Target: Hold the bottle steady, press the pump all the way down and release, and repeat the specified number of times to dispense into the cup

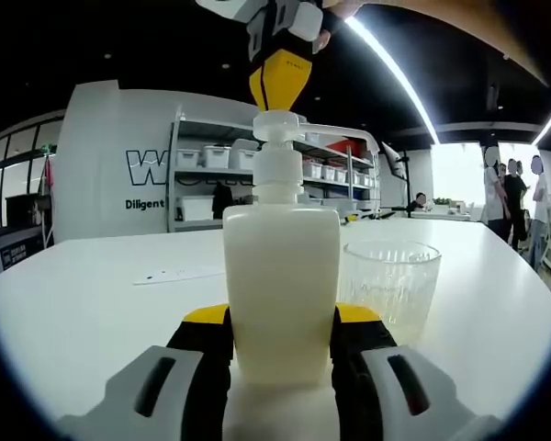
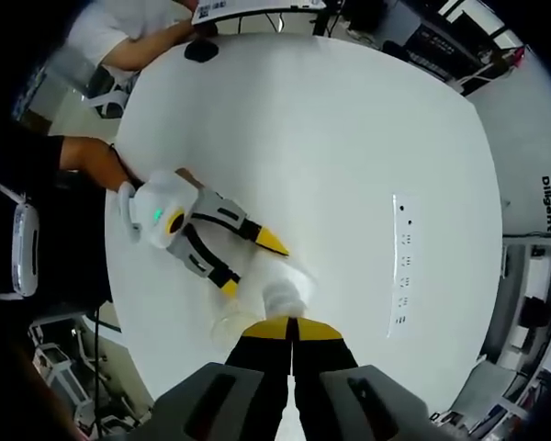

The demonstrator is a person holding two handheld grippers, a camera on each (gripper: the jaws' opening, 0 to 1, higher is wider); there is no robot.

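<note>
A cream pump bottle (image 1: 280, 248) stands upright on the white table (image 1: 92, 303), and my left gripper (image 1: 282, 314) is shut on its lower body. The right gripper (image 1: 280, 78) comes down from above, its yellow tip resting on the white pump head (image 1: 277, 124). A clear glass cup (image 1: 390, 280) stands just right of the bottle, under the nozzle side. In the right gripper view my right gripper (image 2: 291, 323) is shut with nothing between its jaws, directly over the pump head (image 2: 285, 292). The left gripper (image 2: 253, 265) reaches in from the left, and the cup (image 2: 228, 323) shows faintly beside the bottle.
A power strip (image 2: 402, 266) lies flat on the round table (image 2: 331, 138). A person's arm (image 2: 92, 161) holds the left gripper at the table's edge. Shelves with bins (image 1: 202, 175) stand behind the table, and people (image 1: 514, 197) stand far to the right.
</note>
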